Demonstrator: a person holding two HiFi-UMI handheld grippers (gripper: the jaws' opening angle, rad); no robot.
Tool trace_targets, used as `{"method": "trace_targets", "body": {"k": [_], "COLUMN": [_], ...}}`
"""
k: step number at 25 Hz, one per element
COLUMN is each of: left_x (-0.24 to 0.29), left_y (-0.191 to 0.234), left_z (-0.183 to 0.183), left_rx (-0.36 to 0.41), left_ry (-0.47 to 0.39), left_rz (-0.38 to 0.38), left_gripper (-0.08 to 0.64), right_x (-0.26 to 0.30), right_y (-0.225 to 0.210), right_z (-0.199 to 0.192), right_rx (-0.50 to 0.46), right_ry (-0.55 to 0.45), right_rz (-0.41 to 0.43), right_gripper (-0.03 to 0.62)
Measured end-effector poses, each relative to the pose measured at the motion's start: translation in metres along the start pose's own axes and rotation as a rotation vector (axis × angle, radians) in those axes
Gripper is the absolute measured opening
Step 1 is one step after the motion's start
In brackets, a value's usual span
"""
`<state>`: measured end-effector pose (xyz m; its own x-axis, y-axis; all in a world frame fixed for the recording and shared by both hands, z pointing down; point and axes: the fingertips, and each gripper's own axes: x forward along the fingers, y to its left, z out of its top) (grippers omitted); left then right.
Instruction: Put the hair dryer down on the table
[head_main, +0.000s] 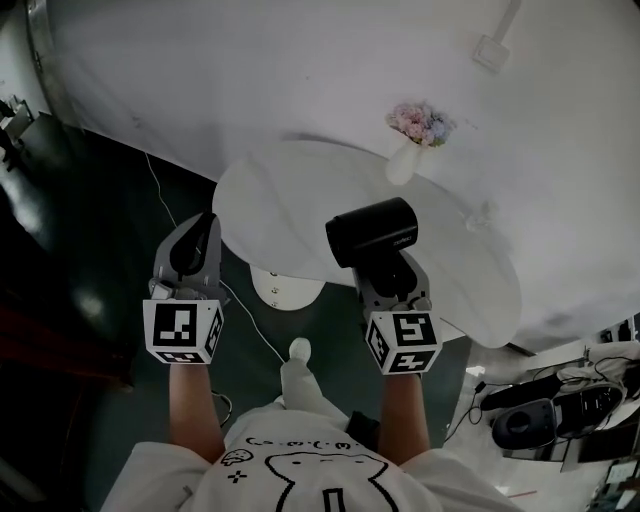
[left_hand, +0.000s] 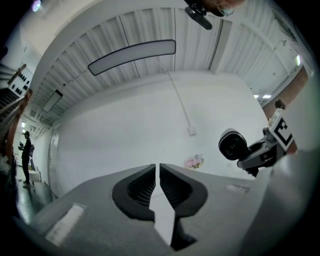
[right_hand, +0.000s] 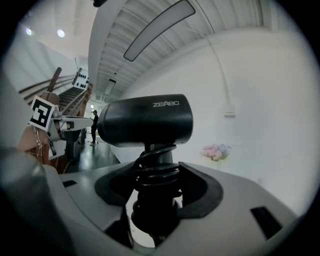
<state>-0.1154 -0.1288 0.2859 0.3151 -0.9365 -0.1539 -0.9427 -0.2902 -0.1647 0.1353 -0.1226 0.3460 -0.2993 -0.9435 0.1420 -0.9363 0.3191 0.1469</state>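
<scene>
A black hair dryer (head_main: 372, 232) stands upright with its barrel level, above the near part of the round white table (head_main: 290, 190). My right gripper (head_main: 392, 283) is shut on its handle, which has the cord coiled round it. In the right gripper view the hair dryer (right_hand: 147, 120) fills the middle, and the handle sits between the jaws of the right gripper (right_hand: 157, 175). My left gripper (head_main: 193, 255) hangs to the left over the dark floor. It is shut and holds nothing, and the left gripper (left_hand: 157, 172) shows only a thin slit between its jaws. The hair dryer (left_hand: 232, 144) also shows at right in that view.
A white vase (head_main: 403, 162) with pink flowers (head_main: 420, 122) stands at the table's far side. The table's round foot (head_main: 285, 288) sits on the dark floor, with a thin cable beside it. Dark equipment (head_main: 530, 420) lies at the lower right. A person (left_hand: 26, 150) stands far off.
</scene>
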Motion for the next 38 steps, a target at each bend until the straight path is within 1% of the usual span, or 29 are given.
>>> {"method": "trace_targets", "body": {"k": [7,11,16,23,28,31,38], "left_x": [0.017,0.040,0.073,0.117,0.146,0.157,0.171], "left_y": [0.036,0.056,0.081,0.101,0.111,0.116,0.127], "left_z": [-0.016,-0.026,-0.041,-0.059,-0.072,-0.083,-0.106], "left_rx": [0.005,0.011,0.002,-0.013,-0.025,-0.032,-0.051], "left_ry": [0.021,0.044,0.058,0.088,0.104,0.113,0.144], "left_rz": [0.066,0.100,0.137,0.133,0.121,0.122,0.109], "left_gripper": [0.034,0.034,0.034,0.034,0.034,0.034,0.035], "right_x": [0.065,0.111,0.165,0.216,0.247,0.264,0.302], "right_y": [0.027,0.036,0.047,0.063,0.074,0.085,0.118], "right_z": [-0.014,-0.024,-0.047,-0.073,-0.094,-0.102,-0.122], "right_rx": [-0.010,-0.024,-0.013,-0.014,0.036,0.002,-0.150], "right_ry": [0.037,0.069,0.139,0.237,0.311,0.342,0.397], "right_rz": [0.122,0.195,0.283,0.378,0.471,0.515,0.624], "right_gripper": [0.245,0.245,0.245,0.245,0.245,0.245,0.245]}}
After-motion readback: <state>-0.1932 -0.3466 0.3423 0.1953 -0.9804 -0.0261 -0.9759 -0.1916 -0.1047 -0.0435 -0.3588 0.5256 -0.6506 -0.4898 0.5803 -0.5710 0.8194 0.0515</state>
